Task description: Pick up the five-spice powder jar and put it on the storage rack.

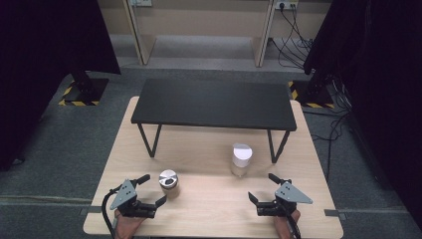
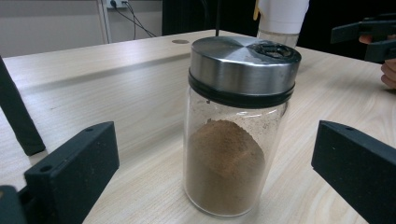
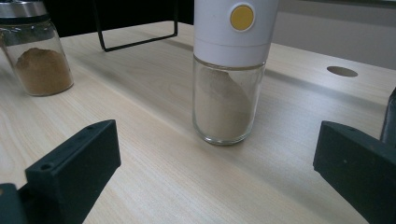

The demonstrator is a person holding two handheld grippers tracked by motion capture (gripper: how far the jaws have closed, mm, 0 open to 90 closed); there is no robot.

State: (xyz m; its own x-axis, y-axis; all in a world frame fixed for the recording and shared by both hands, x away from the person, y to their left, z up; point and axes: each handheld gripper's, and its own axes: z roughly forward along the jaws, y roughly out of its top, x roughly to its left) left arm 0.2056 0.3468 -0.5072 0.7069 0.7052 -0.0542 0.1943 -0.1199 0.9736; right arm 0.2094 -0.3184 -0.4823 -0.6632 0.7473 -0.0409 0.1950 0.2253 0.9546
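A glass spice jar (image 1: 169, 183) with a metal lid and brown powder stands near the table's front left. In the left gripper view this jar (image 2: 236, 130) rises between the wide-apart jaws of my left gripper (image 1: 152, 190), which is open and not touching it. A white-topped grinder (image 1: 241, 159) with pale powder and a yellow button stands right of centre. My right gripper (image 1: 263, 187) is open in front of the grinder (image 3: 231, 70), with a gap of bare table between. The brown jar (image 3: 39, 51) shows at the far left of the right gripper view.
A low black shelf (image 1: 214, 103) on thin metal legs spans the back half of the wooden table (image 1: 209, 204). A cable hole (image 3: 342, 71) lies in the tabletop beyond the grinder. Grey carpet, stands and cables surround the table.
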